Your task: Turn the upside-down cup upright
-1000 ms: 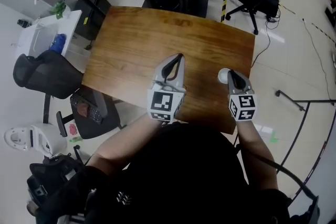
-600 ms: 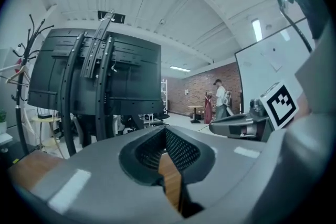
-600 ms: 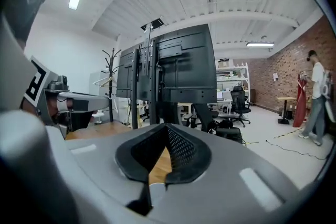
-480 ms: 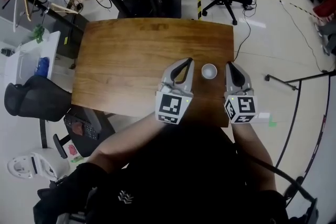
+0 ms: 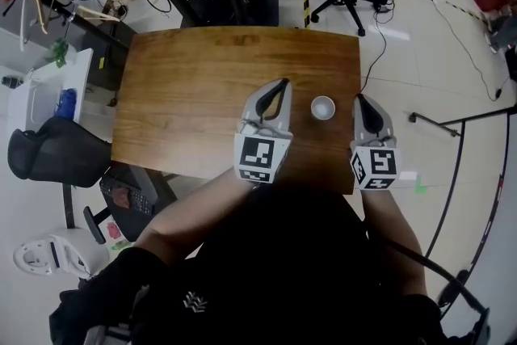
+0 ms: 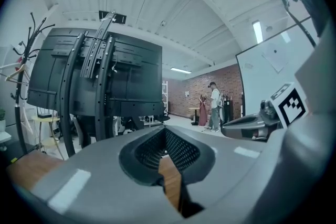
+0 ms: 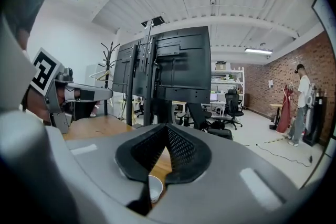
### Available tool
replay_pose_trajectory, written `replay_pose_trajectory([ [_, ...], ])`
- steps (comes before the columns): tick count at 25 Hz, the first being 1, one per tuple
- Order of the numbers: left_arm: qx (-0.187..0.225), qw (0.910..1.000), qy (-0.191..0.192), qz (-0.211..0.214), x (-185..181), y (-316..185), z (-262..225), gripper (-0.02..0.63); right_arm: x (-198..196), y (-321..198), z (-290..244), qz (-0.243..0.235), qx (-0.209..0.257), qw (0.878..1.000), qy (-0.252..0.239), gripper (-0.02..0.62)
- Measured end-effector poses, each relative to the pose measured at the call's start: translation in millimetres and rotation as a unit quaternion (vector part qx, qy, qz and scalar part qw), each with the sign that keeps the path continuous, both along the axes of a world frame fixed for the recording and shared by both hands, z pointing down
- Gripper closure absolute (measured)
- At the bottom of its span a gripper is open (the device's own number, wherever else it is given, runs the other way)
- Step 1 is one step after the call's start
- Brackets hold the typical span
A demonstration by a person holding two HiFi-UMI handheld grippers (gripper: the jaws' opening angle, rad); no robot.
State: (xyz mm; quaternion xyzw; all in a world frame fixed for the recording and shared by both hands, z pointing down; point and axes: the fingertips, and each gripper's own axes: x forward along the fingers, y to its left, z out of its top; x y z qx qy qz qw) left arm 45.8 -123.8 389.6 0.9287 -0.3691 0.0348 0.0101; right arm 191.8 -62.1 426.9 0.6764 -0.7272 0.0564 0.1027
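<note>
A steep downward look from the head view: a person in a dark top is standing at the near edge of a wooden table [image 5: 186, 85], holding a gripper in each hand. Off the table, at 9 o'clock from its middle, a black office chair [image 5: 48, 153] is standing on the floor.

The left gripper [image 5: 280, 85] is reaching over the near half of the table and pointing toward 12 o'clock. Its jaws are pressing together at the tips, leaving only a leaf-shaped gap behind them, and they are pinching nothing.

The white cup [image 5: 322, 107] is sitting upright on the table with its open mouth facing up, at 3 o'clock from the table's middle. It is resting between the two grippers, at about 4 o'clock from the left gripper's tips, and is touching neither of them.

The right gripper [image 5: 360, 101] is hovering at 3 o'clock from the cup, over the table's right edge, and is also pointing toward 12 o'clock. Its jaws are pressing together and holding nothing. In the right gripper view the cup is showing only through the gap below the closed tips, down on the wood at 6 o'clock.

In that same view a large black screen stand [image 7: 168, 76] is filling the middle, and a person [image 7: 301, 105] is standing far off at 3 o'clock.
</note>
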Motion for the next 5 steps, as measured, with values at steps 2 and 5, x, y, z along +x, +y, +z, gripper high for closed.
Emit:
replay_pose_trajectory([
  [2, -0.001, 1.0, -0.001, -0.003, -3.5, -0.5, -0.2, 0.606, -3.0, -0.9, 0.0, -0.005, 0.0, 1.0, 0.002, 0.594],
  [5, -0.002, 1.0, -0.002, -0.003, -5.9, -1.3, -1.5, 0.606, -4.2, -4.2, 0.5, -0.007, -0.001, 1.0, 0.0, 0.594],
])
